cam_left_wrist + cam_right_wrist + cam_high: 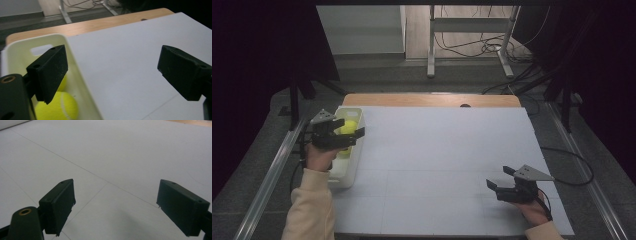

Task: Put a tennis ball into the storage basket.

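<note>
A white plastic bin [343, 175] stands at the table's left edge, its rim [82, 75] running up the left gripper view. Yellow-green tennis balls lie inside: one ball [62, 107] shows plainly, a second [62, 83] peeks from behind the left jaw. In the high view the balls [346, 131] show under the hand. My left gripper [352, 127] hovers over the bin's right rim, jaws wide apart with nothing between them [112, 72]. My right gripper [499, 177] rests low near the table's front right, open over bare white surface [115, 207].
A white sheet [442, 160] covers the table, with a wooden strip [432, 100] along the far edge. Metal rails [272, 170] run along both sides. Beyond the table stand a desk frame [472, 25] and loose cables [492, 47] on the floor.
</note>
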Demonstrator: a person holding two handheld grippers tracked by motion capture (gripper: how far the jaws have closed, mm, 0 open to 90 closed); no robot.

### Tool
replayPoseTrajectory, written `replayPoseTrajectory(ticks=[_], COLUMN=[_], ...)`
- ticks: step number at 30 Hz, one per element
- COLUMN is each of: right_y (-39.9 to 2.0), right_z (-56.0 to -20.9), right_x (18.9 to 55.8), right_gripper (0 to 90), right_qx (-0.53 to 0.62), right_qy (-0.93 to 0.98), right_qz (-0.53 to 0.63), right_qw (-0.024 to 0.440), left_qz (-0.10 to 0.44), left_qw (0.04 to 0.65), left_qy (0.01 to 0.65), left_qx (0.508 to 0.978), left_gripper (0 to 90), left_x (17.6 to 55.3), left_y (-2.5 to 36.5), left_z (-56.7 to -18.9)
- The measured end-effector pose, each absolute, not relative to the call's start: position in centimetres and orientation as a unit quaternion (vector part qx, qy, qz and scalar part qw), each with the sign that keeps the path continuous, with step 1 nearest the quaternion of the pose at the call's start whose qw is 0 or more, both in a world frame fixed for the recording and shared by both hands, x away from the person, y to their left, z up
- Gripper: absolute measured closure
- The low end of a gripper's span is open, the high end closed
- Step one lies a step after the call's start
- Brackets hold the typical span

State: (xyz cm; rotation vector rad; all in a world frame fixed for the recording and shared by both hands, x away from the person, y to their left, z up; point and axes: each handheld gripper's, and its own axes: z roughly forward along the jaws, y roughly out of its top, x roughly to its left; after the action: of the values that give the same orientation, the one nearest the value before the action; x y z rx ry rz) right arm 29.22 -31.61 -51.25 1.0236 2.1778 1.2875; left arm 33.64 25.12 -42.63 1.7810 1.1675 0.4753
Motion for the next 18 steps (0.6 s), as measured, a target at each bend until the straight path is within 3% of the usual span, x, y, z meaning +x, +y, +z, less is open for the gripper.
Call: replayPoseTrajectory(ticks=[18], right_y=[-31.8], right_z=[-51.2], right_x=[29.1], right_gripper=[15.4], right_qx=[0.361], right_qy=[0.782], right_qz=[0.471], right_qw=[0.190], left_qz=[0.165], left_qw=[0.510], left_qy=[0.427], left_qx=[0.728], left_gripper=[11.2], left_x=[31.6], left_y=[22.1], left_z=[-43.1])
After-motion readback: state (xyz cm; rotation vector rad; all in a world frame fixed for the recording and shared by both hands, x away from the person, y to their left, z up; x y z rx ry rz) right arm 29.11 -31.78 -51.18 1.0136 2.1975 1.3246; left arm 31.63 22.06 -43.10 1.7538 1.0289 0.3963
